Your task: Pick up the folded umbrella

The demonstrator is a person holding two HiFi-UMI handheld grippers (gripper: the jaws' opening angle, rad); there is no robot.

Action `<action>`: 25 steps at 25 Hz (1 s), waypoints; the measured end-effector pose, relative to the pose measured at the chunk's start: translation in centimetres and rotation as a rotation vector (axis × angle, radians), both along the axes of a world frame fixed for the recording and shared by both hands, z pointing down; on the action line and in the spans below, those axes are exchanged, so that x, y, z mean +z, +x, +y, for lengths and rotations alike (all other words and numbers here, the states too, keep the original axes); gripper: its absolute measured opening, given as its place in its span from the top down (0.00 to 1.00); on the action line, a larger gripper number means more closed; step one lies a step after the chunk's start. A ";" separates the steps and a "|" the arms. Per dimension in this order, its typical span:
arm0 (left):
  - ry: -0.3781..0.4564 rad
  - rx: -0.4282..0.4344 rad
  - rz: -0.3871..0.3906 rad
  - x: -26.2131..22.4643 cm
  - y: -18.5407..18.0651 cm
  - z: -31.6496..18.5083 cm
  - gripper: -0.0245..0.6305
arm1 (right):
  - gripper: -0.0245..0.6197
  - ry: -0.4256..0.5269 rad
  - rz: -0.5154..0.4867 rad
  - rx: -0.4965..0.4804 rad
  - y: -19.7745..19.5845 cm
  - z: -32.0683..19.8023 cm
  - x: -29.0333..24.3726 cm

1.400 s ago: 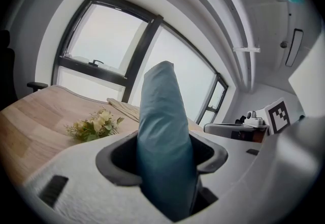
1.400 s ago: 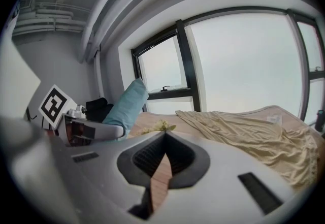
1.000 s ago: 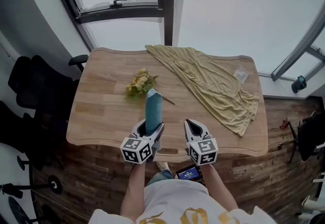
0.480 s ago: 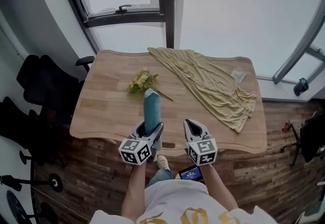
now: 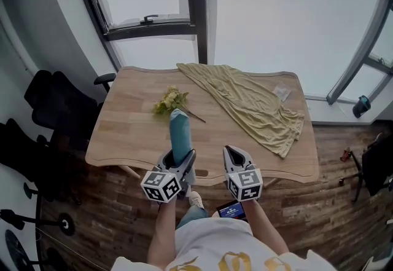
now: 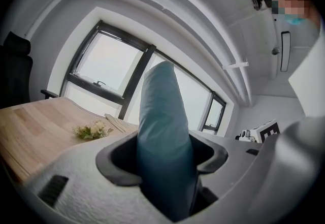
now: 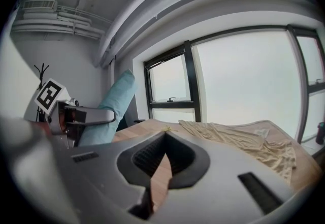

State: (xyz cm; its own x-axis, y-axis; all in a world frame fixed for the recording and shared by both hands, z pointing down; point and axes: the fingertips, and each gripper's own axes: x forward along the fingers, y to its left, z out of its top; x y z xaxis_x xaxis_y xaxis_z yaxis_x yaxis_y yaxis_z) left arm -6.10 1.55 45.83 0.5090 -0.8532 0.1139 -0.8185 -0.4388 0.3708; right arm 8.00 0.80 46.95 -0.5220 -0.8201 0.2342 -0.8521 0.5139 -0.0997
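Your left gripper (image 5: 179,158) clamps the folded umbrella (image 5: 180,131) at its lower end, so it stands lifted off the table (image 5: 123,137). Your right gripper (image 5: 235,157) is nearly closed and empty.

The wooden tabletop (image 5: 126,137) carries a bunch of yellow flowers (image 5: 169,101) left of centre, a yellowish cloth (image 5: 252,104) spread rightward, and a clear packet (image 5: 282,92) at its far edge.

Honestly, nothing readable anywhere. The cubes on the left gripper (image 5: 178,158) and right gripper (image 5: 234,154) only carried black-and-white square marker patterns, no letters or numbers. The phone (image 5: 228,210) screen had some blue print, way too tiny to read. The gold print on the person's white shirt (image 5: 209,240) was cut off.
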 end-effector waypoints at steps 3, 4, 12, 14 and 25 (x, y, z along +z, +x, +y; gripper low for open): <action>0.010 -0.004 0.002 -0.2 0.2 0.8 0.53 | 0.95 0.010 0.009 -0.003 0.1 0.9 -0.2; 0.013 -0.004 0.005 -0.2 0.2 1.1 0.53 | 0.95 0.014 0.012 -0.003 0.2 1.1 -0.3; 0.024 -0.007 0.010 -0.4 0.3 2.5 0.53 | 0.95 0.026 0.008 -0.002 0.2 2.4 -0.8; 0.023 -0.009 0.016 -0.4 0.2 2.6 0.53 | 0.95 0.024 0.009 0.001 0.3 2.5 -0.7; 0.033 -0.016 0.008 -0.6 -0.2 3.2 0.53 | 0.95 0.010 0.016 0.000 0.3 2.8 0.0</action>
